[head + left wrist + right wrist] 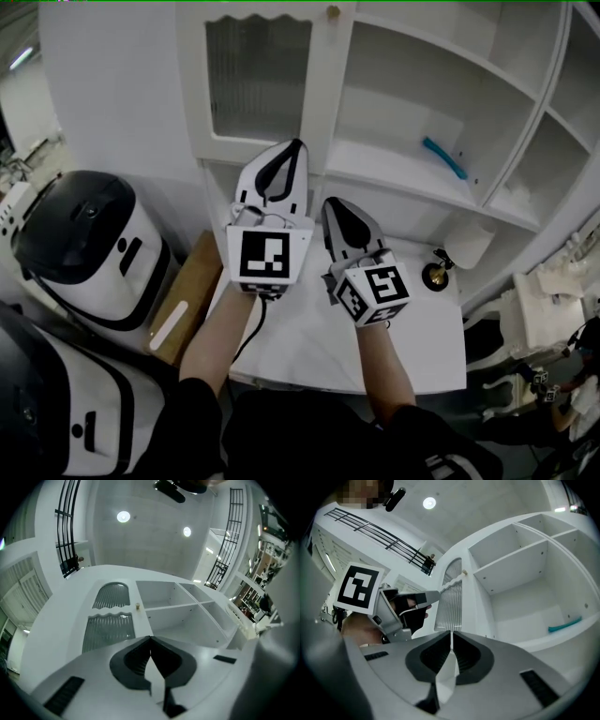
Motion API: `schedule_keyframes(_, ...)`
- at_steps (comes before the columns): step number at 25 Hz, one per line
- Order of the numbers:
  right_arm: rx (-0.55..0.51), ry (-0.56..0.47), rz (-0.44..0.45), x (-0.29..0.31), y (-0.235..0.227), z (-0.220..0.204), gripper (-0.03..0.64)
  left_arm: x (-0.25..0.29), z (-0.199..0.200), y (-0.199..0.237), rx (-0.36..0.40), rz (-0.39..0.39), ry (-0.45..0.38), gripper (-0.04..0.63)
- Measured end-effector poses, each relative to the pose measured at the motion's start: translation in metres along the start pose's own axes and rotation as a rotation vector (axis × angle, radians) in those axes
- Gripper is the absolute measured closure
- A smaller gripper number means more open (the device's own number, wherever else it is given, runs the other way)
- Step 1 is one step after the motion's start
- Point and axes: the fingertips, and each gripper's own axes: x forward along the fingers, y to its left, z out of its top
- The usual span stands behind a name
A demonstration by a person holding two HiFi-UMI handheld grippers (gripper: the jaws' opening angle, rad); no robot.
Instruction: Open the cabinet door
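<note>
The left gripper (298, 143), white-shelled with black pads, has its jaws pressed together with nothing between them. It points up towards the tall white cabinet door with a ribbed glass panel (258, 80). Beside it, the right gripper (329, 202) is closed tight too, also empty, and sits a little lower and nearer the person. The two marker cubes ride almost side by side above the white tabletop (309, 347).

The door is flush in its frame, closed, at the left of the cabinet. Its small round brass knob (332, 11) is on the right-hand stile, up near the top edge of the head view. The left gripper view shows clear space between the tips and the door, so there is no contact. The right gripper view has the left gripper out to its left, its tip in front of the ribbed panel.

To the right of the door are open white shelves (506, 122), with a slim teal object (443, 157) lying on one of them. A small brass ornament (434, 274) stands on the tabletop near its right edge. At the far left sit two rounded black-and-white appliances (89, 244), with a brown cardboard box (192, 281) between them and the table.
</note>
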Motion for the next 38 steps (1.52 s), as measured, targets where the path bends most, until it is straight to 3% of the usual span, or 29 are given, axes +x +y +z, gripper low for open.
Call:
schedule_keyframes(3,-0.03,-0.009,-0.002,0.013,-0.004,0.007,0.597,0.018,0.005,0.012,0.033,-0.006,-0.019,0.583)
schedule_keyframes(7,-0.075,-0.023,-0.01,0.026,-0.008,0.019,0.597,0.037,0.016,0.019,0.019,-0.085,-0.086,0.583)
schedule_keyframes(12,-0.126,-0.039,-0.022,0.042,-0.011,0.03,0.595,0.06,0.03,0.025,0.069,-0.133,-0.125,0.583)
schedule_keyframes(16,-0.151,-0.055,-0.025,0.049,-0.014,0.035,0.595,0.076,0.044,0.034,0.072,-0.146,-0.128,0.583)
schedule_keyframes(20,-0.156,-0.075,-0.033,0.054,-0.021,0.038,0.59,0.09,0.047,0.039,0.155,-0.158,-0.148,0.58)
schedule_keyframes(31,-0.214,-0.073,-0.021,0.081,-0.039,0.05,0.499,0.136,0.079,0.045,0.278,-0.189,-0.194,0.491)
schedule_keyframes(38,-0.217,-0.072,-0.023,0.087,-0.046,0.05,0.483,0.162,0.097,0.041,0.327,-0.182,-0.195,0.485)
